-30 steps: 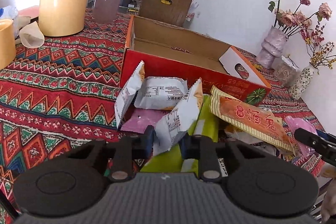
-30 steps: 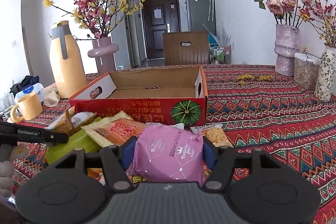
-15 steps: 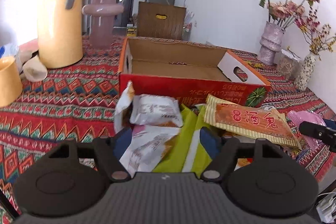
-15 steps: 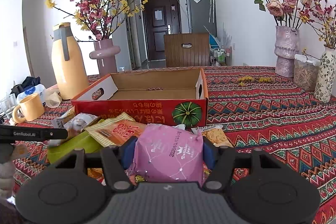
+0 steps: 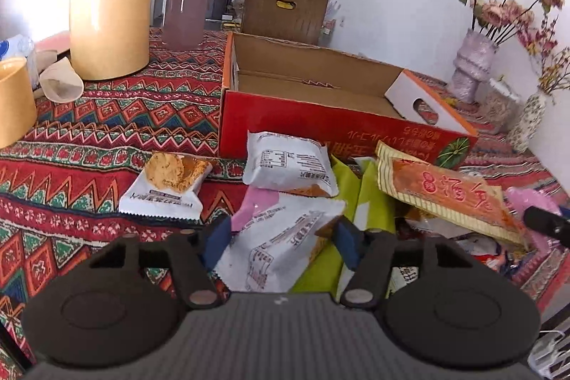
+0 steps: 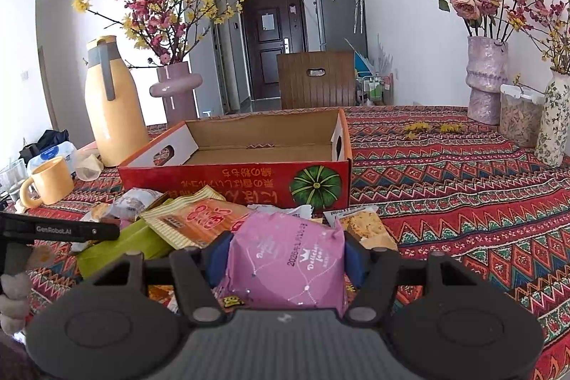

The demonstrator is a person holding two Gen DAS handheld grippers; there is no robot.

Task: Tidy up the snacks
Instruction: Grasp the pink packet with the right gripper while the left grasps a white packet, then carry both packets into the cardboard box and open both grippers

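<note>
A pile of snack packets lies in front of an open red cardboard box, which also shows in the right wrist view. My left gripper is open, its fingers either side of a white packet that rests on the pile. Another white packet, a cookie packet, a green bag and an orange striped bag lie around it. My right gripper is shut on a pink packet, held above the pile's right end.
A yellow thermos, a pink vase and a yellow mug stand to the left on the patterned tablecloth. Flower vases and a clear jar stand at the right. A wooden chair back is behind the box.
My left gripper opened and let go of the white packet, which dropped flat onto the pile. A cookie packet now lies to the left. The right gripper kept holding the pink packet.
</note>
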